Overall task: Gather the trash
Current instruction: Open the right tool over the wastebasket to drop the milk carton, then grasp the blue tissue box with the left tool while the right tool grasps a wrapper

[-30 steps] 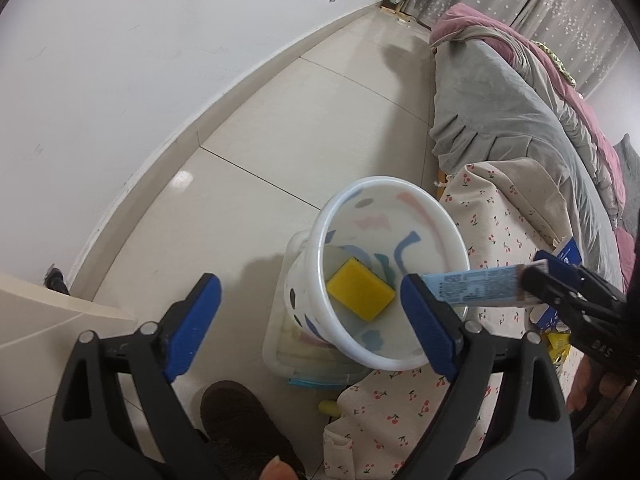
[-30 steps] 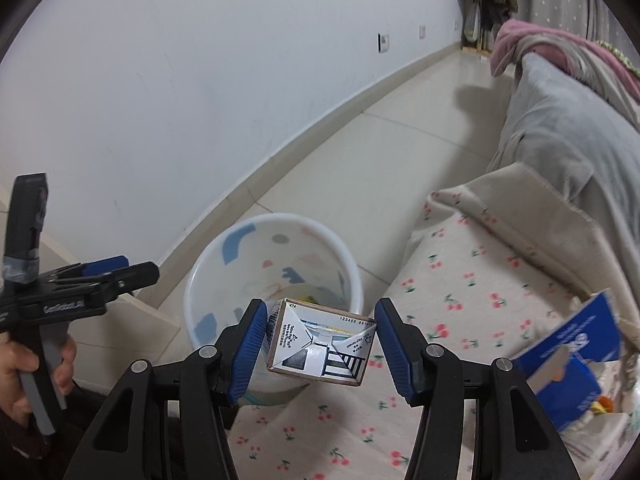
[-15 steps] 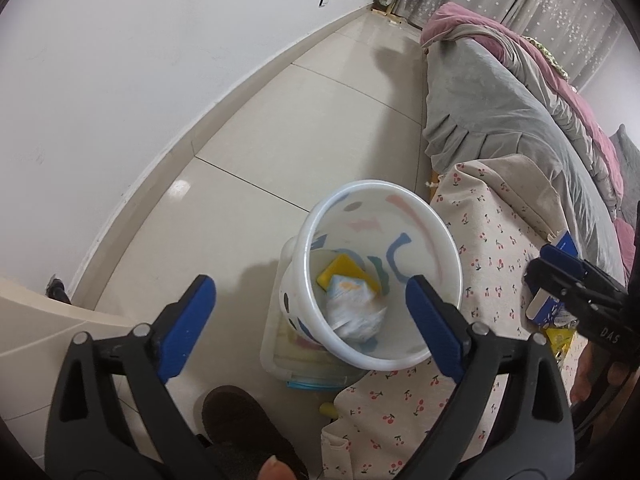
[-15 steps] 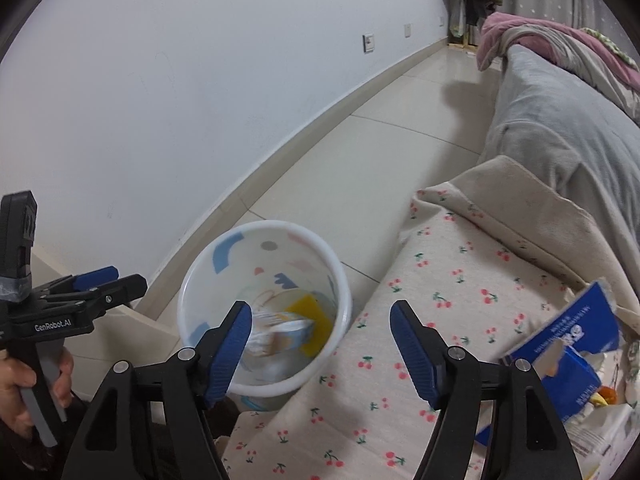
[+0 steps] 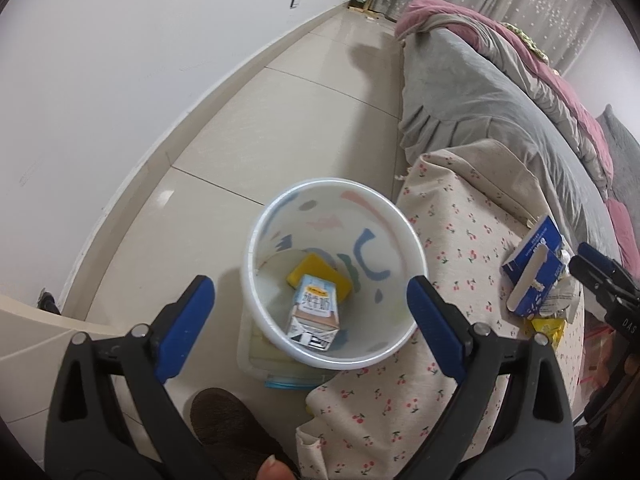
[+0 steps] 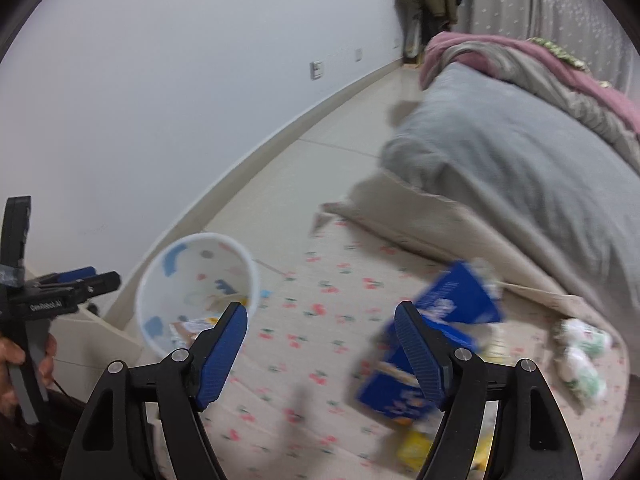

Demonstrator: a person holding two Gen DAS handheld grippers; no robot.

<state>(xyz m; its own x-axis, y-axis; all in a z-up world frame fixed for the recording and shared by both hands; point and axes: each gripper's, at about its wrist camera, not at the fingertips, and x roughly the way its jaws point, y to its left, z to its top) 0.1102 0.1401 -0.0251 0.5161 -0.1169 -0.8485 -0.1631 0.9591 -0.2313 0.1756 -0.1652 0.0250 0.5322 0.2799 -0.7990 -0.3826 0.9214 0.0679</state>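
A white patterned bin [image 5: 334,272] [image 6: 196,288] stands on the floor by the cherry-print cloth [image 5: 448,240] [image 6: 320,320]. Inside it lie a small milk carton [image 5: 314,316] and a yellow sponge [image 5: 318,272]. My left gripper [image 5: 308,312] hangs open above the bin, holding nothing. My right gripper [image 6: 320,344] is over the cloth, its jaws opening and nothing between them. Torn blue cartons [image 6: 436,332] [image 5: 534,272] lie on the cloth just right of its right finger. Crumpled white-green wrappers [image 6: 580,352] and a yellow scrap [image 6: 416,446] lie nearby.
A bed with grey and pink blankets [image 5: 500,92] [image 6: 520,140] lies beyond the cloth. A white wall [image 5: 120,40] and tiled floor [image 5: 280,120] run to the left. A clear plastic box [image 5: 256,360] sits under the bin, and a dark shoe [image 5: 228,420] shows below.
The right gripper let go of the milk carton, which dropped into the bin onto the sponge. That gripper then swung right, over the cloth toward the blue cartons. The left gripper drew back slightly.
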